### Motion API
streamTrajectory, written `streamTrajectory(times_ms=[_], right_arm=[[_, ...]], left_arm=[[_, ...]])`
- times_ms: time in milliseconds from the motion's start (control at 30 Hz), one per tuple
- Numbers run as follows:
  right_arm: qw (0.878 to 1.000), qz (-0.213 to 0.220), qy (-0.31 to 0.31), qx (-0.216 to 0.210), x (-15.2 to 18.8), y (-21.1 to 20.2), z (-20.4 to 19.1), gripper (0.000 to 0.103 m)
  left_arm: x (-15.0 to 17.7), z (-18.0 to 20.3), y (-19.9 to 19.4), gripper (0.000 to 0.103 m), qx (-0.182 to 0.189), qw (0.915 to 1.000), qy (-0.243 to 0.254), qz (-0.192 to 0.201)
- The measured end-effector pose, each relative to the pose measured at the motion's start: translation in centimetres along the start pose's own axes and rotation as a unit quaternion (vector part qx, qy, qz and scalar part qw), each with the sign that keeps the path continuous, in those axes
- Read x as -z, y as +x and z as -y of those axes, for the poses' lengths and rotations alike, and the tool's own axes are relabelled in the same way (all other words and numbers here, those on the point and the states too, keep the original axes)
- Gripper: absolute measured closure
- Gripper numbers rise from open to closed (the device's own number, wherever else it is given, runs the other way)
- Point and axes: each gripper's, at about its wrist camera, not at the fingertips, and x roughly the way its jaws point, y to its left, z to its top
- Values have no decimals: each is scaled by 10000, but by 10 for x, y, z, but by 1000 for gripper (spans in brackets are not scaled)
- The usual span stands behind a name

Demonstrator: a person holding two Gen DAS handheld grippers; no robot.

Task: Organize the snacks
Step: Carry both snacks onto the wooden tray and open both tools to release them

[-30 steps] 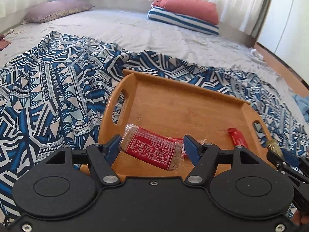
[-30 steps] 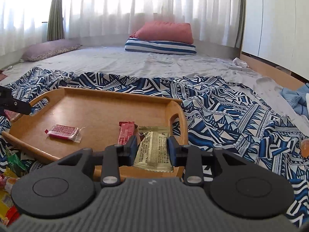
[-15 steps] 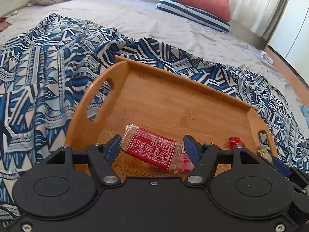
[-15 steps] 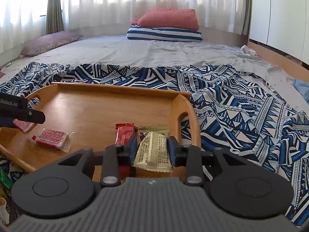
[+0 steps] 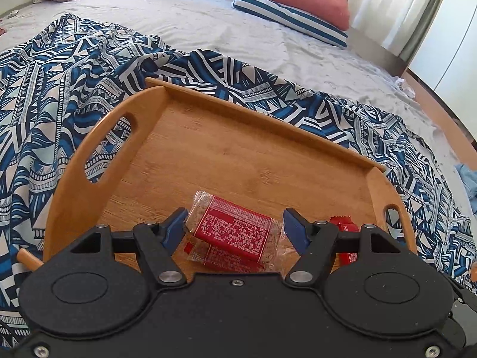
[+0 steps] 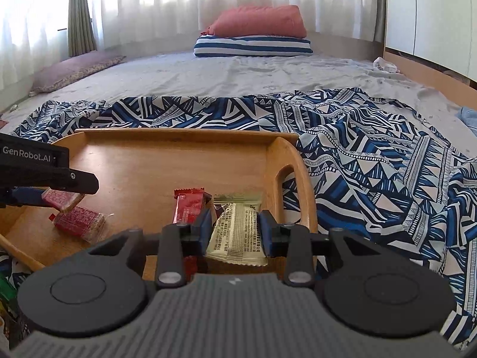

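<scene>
Both grippers were clamped on snacks over the wooden tray [image 5: 140, 137]: left gripper [image 5: 234, 231] on a red packet [image 5: 232, 229], right gripper [image 6: 235, 229] on a beige packet [image 6: 238, 232], two red ones already down, more waiting outside.

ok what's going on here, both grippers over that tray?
A person is sorting snacks into a wooden tray on a patterned blanket. The left gripper holds a red packet just above another red packet lying in the tray. The right gripper holds a pale packet over the tray's right end, beside a red bar. Neither packet is released yet.
</scene>
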Motion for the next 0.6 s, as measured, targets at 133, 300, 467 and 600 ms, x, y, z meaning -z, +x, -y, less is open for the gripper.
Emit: streamTrajectory(times_ms=[133,300,467,600], right_arm=[[10000,-22,13,-17,0,3,0,62],[10000,-47,42,-49,2,6,1,62],[9999,-82,57,-67,4,8,2,60],[9998,-63,115,-135,5,8,3,54]], left_arm=[[1,3,5,35,-88,9999,91,13],[2,7,9,35,-152,9996,250,46],[2,8,9,26,-106,9994,325,33],[2,9,4,16,-38,9989,455,94]])
